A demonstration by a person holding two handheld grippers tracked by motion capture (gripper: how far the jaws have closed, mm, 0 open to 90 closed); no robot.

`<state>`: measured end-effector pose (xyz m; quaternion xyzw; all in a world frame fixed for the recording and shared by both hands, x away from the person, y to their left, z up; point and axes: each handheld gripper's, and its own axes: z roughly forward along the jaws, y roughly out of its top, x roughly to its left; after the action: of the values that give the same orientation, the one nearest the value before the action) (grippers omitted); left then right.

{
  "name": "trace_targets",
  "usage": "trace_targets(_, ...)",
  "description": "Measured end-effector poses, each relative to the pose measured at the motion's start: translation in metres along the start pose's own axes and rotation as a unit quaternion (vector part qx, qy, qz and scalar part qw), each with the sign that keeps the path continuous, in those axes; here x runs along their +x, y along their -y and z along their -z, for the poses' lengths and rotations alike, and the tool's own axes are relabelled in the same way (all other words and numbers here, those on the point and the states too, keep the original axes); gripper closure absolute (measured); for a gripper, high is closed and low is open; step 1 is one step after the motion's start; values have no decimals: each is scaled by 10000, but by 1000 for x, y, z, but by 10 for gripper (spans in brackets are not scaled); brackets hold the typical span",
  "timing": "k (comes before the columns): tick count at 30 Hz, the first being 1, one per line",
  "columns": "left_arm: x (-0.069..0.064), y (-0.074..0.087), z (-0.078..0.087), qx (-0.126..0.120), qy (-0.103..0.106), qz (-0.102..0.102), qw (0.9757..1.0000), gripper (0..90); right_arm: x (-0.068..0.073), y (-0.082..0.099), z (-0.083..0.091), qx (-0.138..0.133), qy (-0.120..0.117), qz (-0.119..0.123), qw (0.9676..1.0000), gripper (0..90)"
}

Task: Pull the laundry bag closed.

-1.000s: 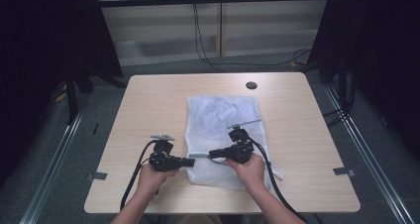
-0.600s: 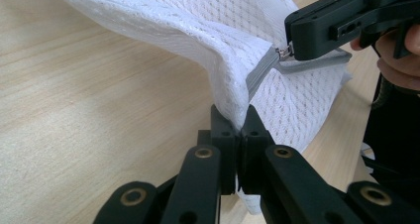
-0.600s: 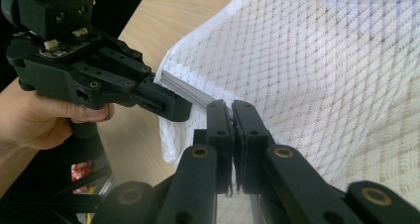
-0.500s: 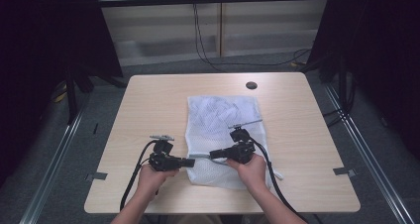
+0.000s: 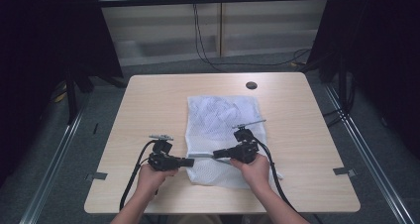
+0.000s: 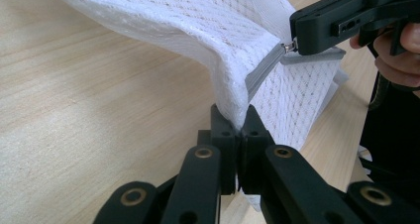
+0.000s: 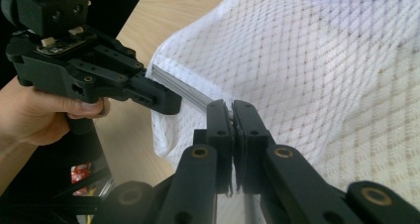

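Note:
A white mesh bag (image 5: 223, 120) lies flat on the wooden table (image 5: 148, 105), with a grey zipper (image 5: 203, 155) along its near left edge. My left gripper (image 5: 190, 161) is shut on the bag's fabric edge at the zipper's end (image 6: 241, 122), and the mesh (image 6: 198, 21) rises from its jaws. My right gripper (image 5: 216, 154) faces it, a short way along the zipper (image 6: 265, 68), and is shut on the zipper pull (image 6: 288, 46). In the right gripper view its jaws (image 7: 232, 107) meet at the grey tape (image 7: 183, 87), with the left gripper (image 7: 168, 102) just beyond.
A dark round cable hole (image 5: 251, 85) sits in the table's far right part. Black curtains flank both sides, and cables hang at the back wall. Each gripper trails a black cable over the near table edge.

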<state>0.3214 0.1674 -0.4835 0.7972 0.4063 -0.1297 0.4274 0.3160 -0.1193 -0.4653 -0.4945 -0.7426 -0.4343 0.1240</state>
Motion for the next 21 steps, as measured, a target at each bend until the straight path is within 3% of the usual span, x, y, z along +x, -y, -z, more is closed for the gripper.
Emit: trace_targets(21, 0, 0, 0, 60, 6, 0, 10000, 886, -4, 3, 7, 23, -5, 26, 10000, 871)
